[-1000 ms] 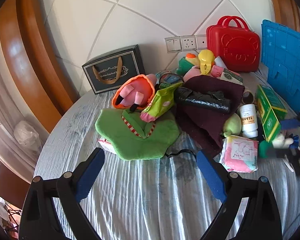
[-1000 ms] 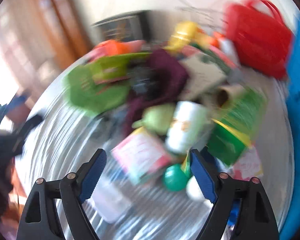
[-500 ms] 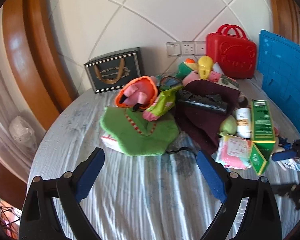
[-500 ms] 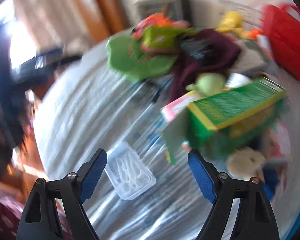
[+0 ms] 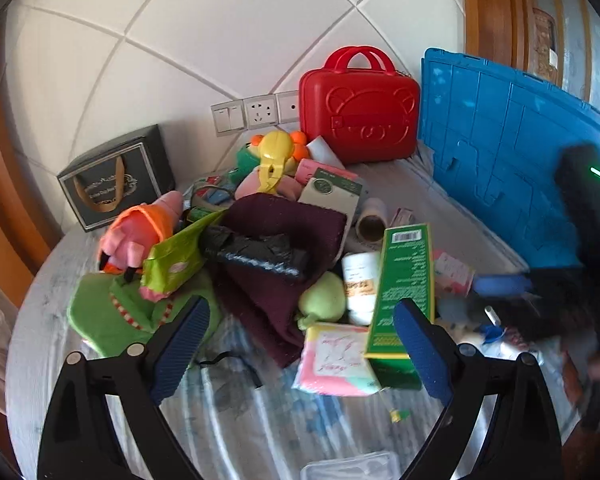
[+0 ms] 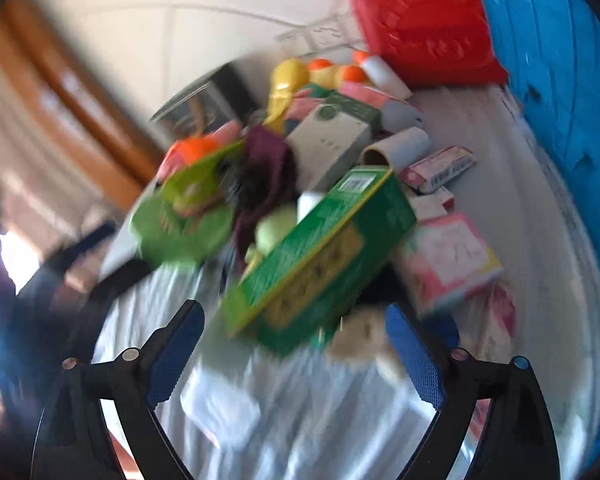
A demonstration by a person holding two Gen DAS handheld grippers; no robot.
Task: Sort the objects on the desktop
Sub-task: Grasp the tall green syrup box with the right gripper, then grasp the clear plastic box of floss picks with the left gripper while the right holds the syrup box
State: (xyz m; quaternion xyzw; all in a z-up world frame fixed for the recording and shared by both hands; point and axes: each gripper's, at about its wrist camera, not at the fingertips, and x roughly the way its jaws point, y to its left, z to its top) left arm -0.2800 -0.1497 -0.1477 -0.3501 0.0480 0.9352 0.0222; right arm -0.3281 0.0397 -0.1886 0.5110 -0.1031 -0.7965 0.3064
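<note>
Landmark: the green box (image 5: 402, 288) is lying on the pile in the middle of the bench (image 5: 100, 392), its barcode end pointing toward the wall.
Left tongs (image 5: 302, 356): standing spread and holding nothing, hovering over the near side of the green box and the pink packet (image 5: 334, 360) that is lying against the box's near end.
Right tongs (image 6: 294, 354): blurred, jaws having just been widening, now standing spread with nothing pinched; the green box (image 6: 320, 256) is sitting just beyond the tips, not pressed by either pad.
White bottle (image 5: 360, 284): lying touching the green box on its left side.
Pale green plush (image 5: 324, 300): resting left of the white bottle, near the green box.
Maroon cloth (image 5: 276, 240): lying left of the green box, with a black bundle (image 5: 256, 254) on top.
Cardboard tube (image 5: 372, 222): sitting just behind the green box's barcode end.
Red case (image 5: 360, 108): standing upright well behind the green box, against the wall.
Blue crate (image 5: 500, 152): standing to the right of the green box.
Clear plastic box (image 5: 352, 468): lying near the bench edge, in front of the green box.
</note>
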